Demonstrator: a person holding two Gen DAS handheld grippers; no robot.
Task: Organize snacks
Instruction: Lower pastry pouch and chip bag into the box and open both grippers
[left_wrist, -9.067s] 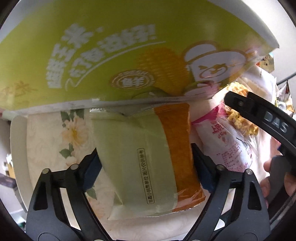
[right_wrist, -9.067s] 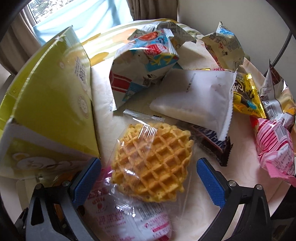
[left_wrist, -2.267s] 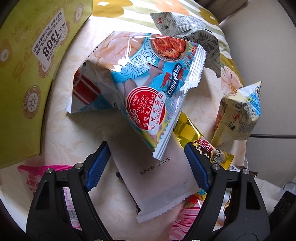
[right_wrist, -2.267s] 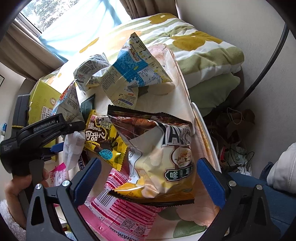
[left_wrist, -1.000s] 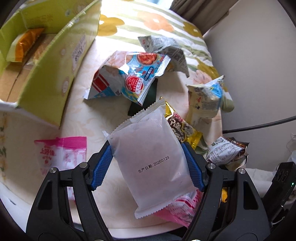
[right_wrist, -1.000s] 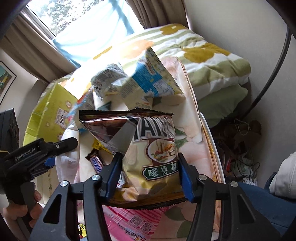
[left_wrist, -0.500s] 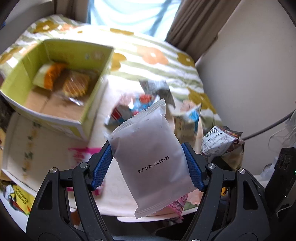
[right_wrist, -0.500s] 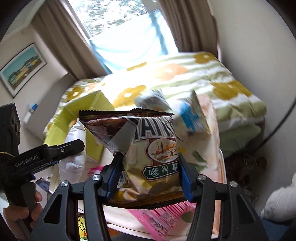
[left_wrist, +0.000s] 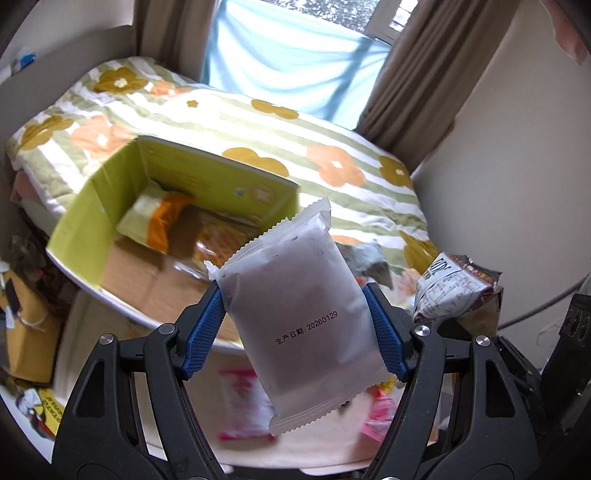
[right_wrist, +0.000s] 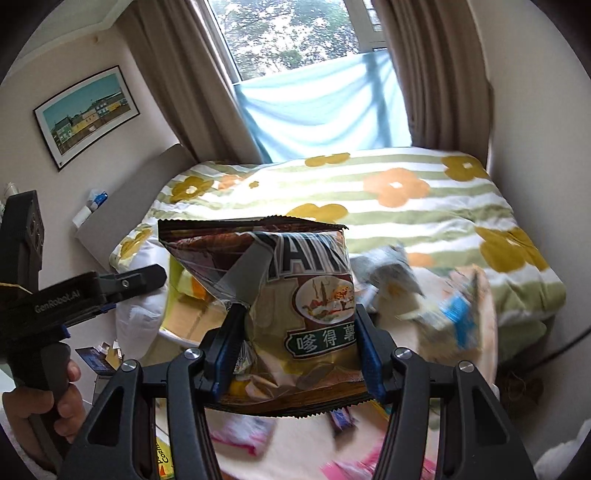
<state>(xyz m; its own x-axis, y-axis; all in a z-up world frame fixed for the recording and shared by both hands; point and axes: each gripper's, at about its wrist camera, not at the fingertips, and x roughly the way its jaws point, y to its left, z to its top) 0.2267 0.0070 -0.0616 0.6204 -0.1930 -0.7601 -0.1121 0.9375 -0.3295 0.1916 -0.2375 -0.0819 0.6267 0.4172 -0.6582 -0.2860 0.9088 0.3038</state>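
My left gripper (left_wrist: 295, 328) is shut on a white frosted snack packet (left_wrist: 295, 306) with a printed date, held up in the air above the table. Beyond it lies the open yellow-green box (left_wrist: 92, 218) with an orange-and-green packet (left_wrist: 159, 218) and a waffle (left_wrist: 218, 243) inside. My right gripper (right_wrist: 295, 354) is shut on a brown and yellow chip bag (right_wrist: 295, 291), also lifted. That chip bag (left_wrist: 454, 291) shows at the right of the left wrist view. The left gripper's body (right_wrist: 66, 295) and a hand (right_wrist: 40, 398) appear at the left of the right wrist view.
Loose snack packets, pink (left_wrist: 243, 402) and blue-white (right_wrist: 443, 314), lie blurred on the cream table (right_wrist: 303, 439). A bed with a flowered striped cover (right_wrist: 406, 206) lies beyond the table, under a window with brown curtains. Clutter lies on the floor at the left (left_wrist: 26, 321).
Both grippers have risen away from the table with their packets, and the views now take in the bed and window. The box's inside came into view.
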